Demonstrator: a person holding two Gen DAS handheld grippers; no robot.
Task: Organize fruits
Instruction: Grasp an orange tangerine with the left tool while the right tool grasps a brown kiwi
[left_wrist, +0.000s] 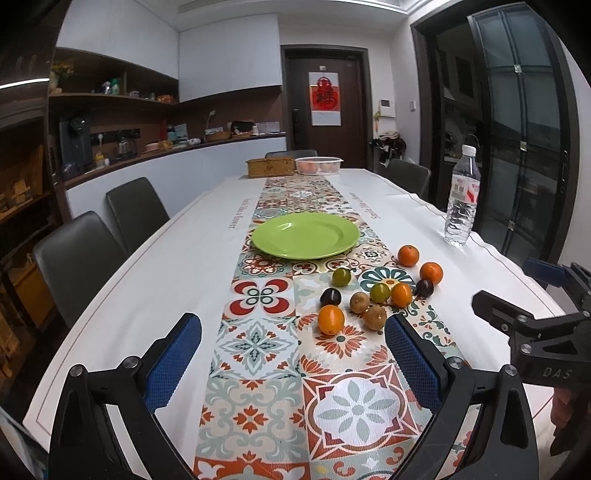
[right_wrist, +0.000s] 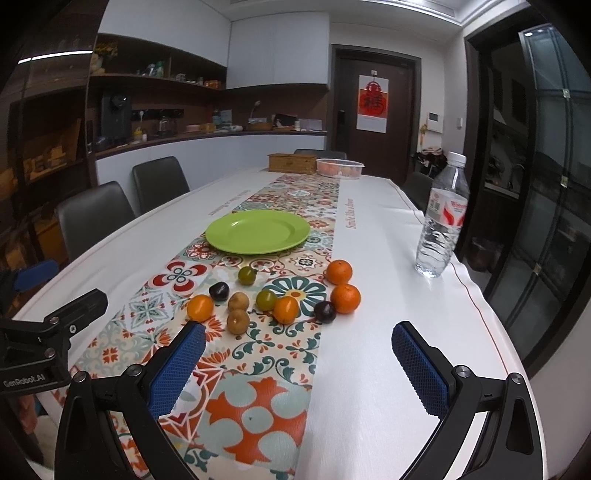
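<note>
The fruits (right_wrist: 280, 295), small, round and smooth, lie in a loose group on the patterned runner (right_wrist: 258, 406) of the table (right_wrist: 388, 332), toward its right edge. The flat round green plate (right_wrist: 258, 232) sits beyond them, bare. A ribbed plastic bottle (right_wrist: 441, 221) stands at the right edge. My left claw (left_wrist: 293, 332) and right claw (right_wrist: 299, 341) are both released, with textured blue pads (right_wrist: 177, 369).
</note>
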